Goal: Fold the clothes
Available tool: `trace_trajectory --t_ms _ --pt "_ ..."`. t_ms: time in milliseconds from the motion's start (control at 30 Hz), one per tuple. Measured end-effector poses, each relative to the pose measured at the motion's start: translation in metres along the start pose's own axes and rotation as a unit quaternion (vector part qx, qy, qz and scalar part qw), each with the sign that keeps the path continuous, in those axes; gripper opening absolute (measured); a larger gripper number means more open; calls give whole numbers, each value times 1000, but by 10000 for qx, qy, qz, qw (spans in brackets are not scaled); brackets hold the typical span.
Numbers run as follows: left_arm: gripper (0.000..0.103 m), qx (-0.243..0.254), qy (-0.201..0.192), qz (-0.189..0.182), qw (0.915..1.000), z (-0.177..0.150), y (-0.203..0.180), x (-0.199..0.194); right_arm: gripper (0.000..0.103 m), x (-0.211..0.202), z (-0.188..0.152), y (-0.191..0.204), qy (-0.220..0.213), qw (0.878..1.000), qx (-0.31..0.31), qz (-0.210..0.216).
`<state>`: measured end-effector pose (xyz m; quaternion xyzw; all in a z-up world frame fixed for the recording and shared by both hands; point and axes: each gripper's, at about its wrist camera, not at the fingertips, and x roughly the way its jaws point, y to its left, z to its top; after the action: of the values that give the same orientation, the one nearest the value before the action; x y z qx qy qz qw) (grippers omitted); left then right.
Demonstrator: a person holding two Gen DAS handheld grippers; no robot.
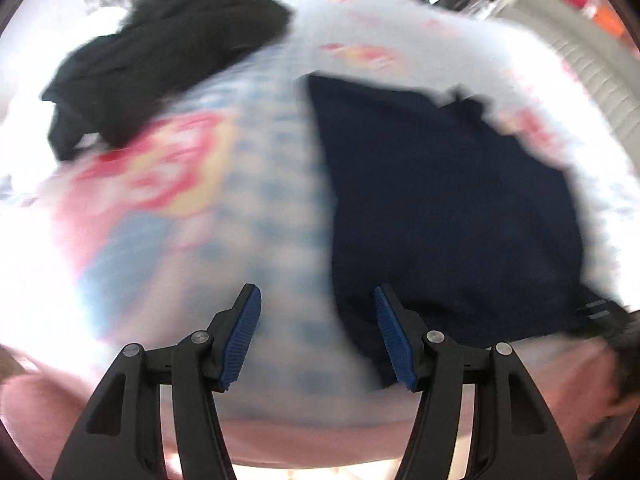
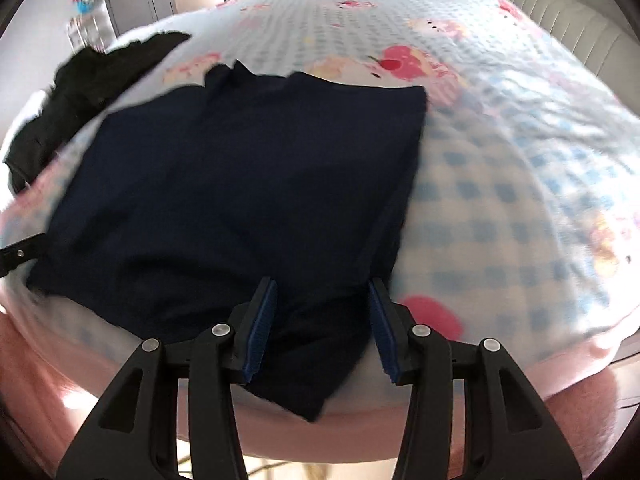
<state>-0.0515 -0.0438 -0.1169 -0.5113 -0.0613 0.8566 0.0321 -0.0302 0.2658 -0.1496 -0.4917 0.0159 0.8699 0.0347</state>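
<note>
On the bed: navy garment [image 2: 240,184] lies flat on checked bedspread [image 2: 500,200], near edge.
Feel: likely soft, light, limp.
Hold: near hem corners, judged best.
Right tool [image 2: 322,328]: apart, fabric between, unpinched.
Left tool [image 1: 318,332]: apart, empty.
Far left: black clothes [image 1: 160,60].

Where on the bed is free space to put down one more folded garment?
The widest bare patch of checked bedspread lies right of the navy garment, toward the headboard. A narrower strip runs between the navy garment and the black clothes pile. The left side is crowded.
</note>
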Motion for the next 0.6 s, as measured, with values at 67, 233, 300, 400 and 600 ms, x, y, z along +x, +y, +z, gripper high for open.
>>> trace_trajectory --t_ms 67,233,300,400,600 --pt "60 -328 -88 -416 9986 -2 11 -7 51 -2 1 -9 0 9997 228 -23" --pt "60 185 -152 -427 9988 -7 -11 -15 52 -19 5 -5 -237 9991 236 279" --pt "60 417 70 86 9991 -10 -18 -7 52 -18 3 2 -179 9993 78 308" --pt "61 253 366 334 9985 -14 -6 -12 52 -9 -2 1 -5 10000 -8 -27" --pt "60 426 -35 269 9987 -4 -24 -47 53 -26 2 -18 -156 9994 295 -37"
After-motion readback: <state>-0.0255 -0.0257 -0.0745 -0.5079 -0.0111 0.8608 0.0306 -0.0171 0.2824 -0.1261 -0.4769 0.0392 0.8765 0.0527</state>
